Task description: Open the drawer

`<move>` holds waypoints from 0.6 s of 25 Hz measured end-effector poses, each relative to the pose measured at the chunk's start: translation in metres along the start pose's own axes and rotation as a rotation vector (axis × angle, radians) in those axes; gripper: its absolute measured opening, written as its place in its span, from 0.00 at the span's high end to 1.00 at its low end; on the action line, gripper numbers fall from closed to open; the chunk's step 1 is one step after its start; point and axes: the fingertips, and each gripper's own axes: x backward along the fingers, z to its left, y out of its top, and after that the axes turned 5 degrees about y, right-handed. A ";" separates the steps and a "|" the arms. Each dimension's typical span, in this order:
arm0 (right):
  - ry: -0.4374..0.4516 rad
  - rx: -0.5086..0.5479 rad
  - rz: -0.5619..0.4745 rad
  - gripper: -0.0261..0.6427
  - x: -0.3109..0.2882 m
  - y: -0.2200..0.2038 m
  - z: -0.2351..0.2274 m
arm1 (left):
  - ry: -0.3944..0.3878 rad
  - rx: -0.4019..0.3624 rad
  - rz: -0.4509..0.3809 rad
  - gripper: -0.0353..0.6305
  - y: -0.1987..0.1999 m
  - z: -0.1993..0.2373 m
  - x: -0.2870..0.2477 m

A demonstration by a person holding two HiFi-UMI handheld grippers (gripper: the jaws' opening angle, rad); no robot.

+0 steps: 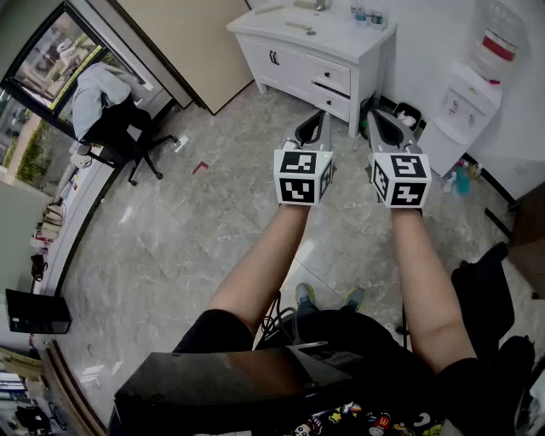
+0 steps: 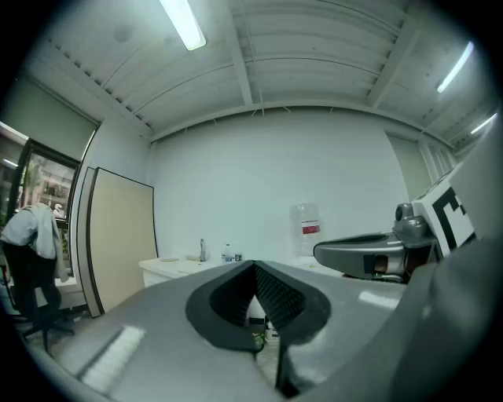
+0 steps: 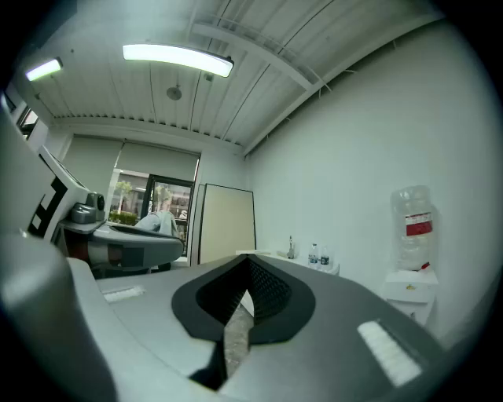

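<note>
A white cabinet stands against the far wall, with two drawers stacked at its right end, both pushed in. It also shows as a low white top in the left gripper view and the right gripper view. Both grippers are held in the air side by side, well short of the cabinet and pointing at it. My left gripper is shut and holds nothing. My right gripper is likewise shut and holds nothing.
A water dispenser stands right of the cabinet, with small bottles on the floor beside it. An office chair draped with a jacket is at the left. A beige panel leans left of the cabinet. Bottles stand on the cabinet top.
</note>
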 end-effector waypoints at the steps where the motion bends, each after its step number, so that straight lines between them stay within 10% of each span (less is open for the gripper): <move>1: 0.000 0.000 -0.002 0.93 -0.001 0.001 -0.002 | 0.000 0.000 0.000 0.95 0.001 0.000 -0.002; 15: 0.056 -0.003 -0.003 0.93 -0.023 -0.024 -0.057 | 0.018 0.008 0.007 0.95 -0.015 -0.021 -0.062</move>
